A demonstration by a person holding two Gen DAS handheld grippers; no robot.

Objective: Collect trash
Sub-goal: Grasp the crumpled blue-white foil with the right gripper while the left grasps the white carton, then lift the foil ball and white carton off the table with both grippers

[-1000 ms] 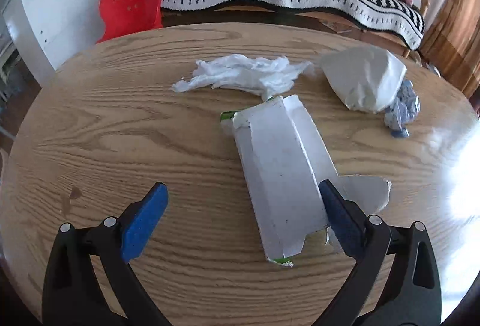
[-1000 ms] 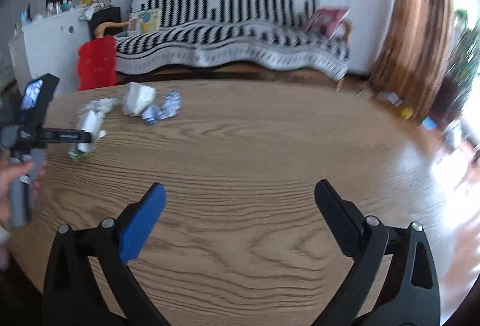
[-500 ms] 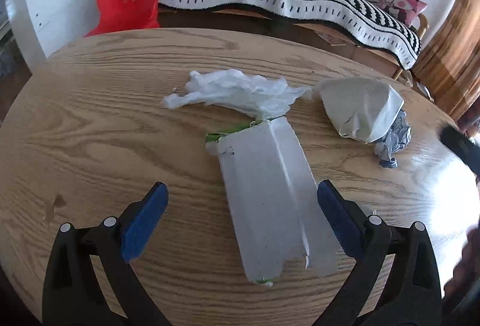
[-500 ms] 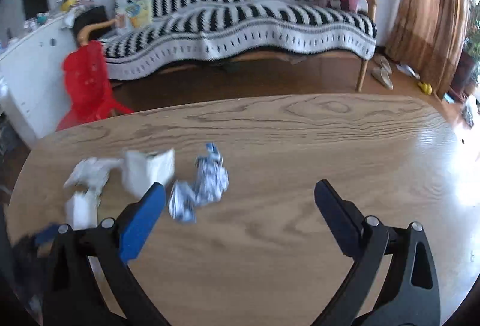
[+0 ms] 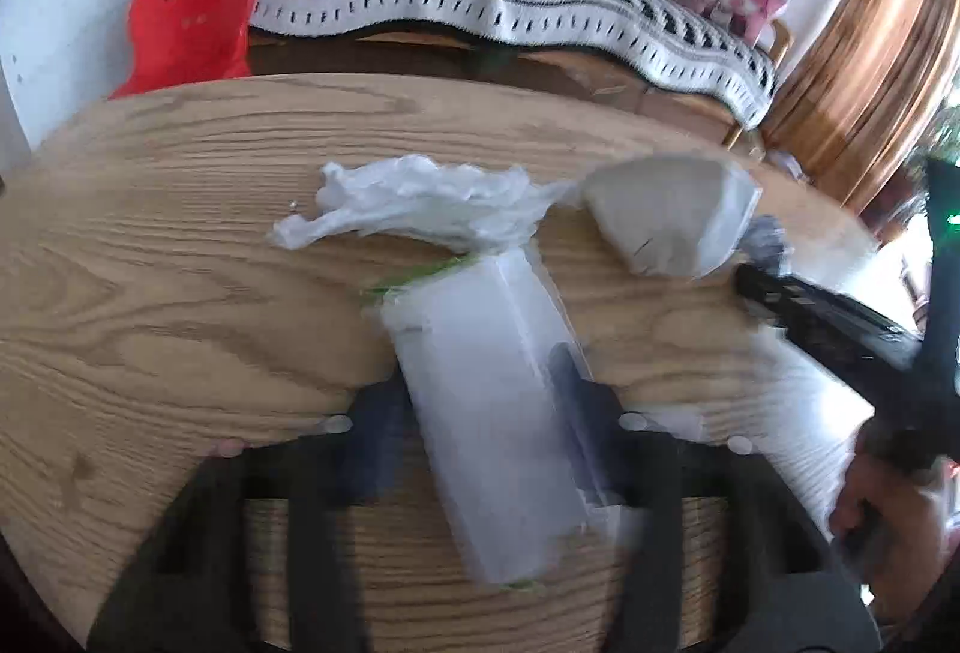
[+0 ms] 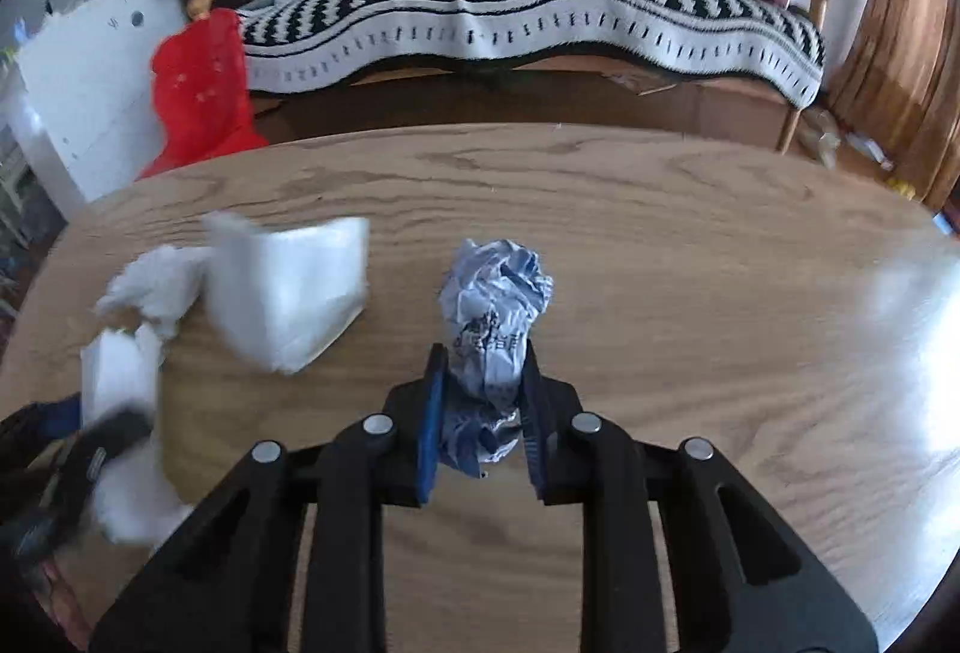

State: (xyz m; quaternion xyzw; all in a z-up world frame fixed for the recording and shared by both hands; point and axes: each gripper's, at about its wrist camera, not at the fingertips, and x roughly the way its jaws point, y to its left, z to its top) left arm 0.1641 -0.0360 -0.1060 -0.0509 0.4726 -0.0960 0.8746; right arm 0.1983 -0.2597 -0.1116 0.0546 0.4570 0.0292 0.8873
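Both grippers have just been closing from a wide spread, each with a piece of rubbish between its jaws. A second ago the left gripper [image 5: 480,449] stood agape over the flattened white carton [image 5: 486,413]; now its pads flank the carton's long sides and seem to press on them, though the blur of the left wrist view keeps me from being certain of the contact. The right gripper [image 6: 483,413], which a second ago looked out over bare wood with the litter far off at ten o'clock, has swung across and now clenches the crumpled blue-and-white wrapper [image 6: 492,329], pads pinching its lower half while the upper half bulges out toward twelve o'clock. I judge that this marks the passage from reaching to grasping: two pieces look ready to be lifted off the desk [image 6: 690,293], and none has yet been carried away. The carton is a long, flat, pale box with a green edge showing at its far end, lying lengthwise along the left gripper's line. Just beyond it at twelve o'clock lies a white crumpled plastic bag [image 5: 414,209], touching the carton's far end, and at two o'clock sits a grey-white folded paper piece [image 5: 666,221]. In the right wrist view that paper piece sits at ten o'clock from the wrapper, near but apart.
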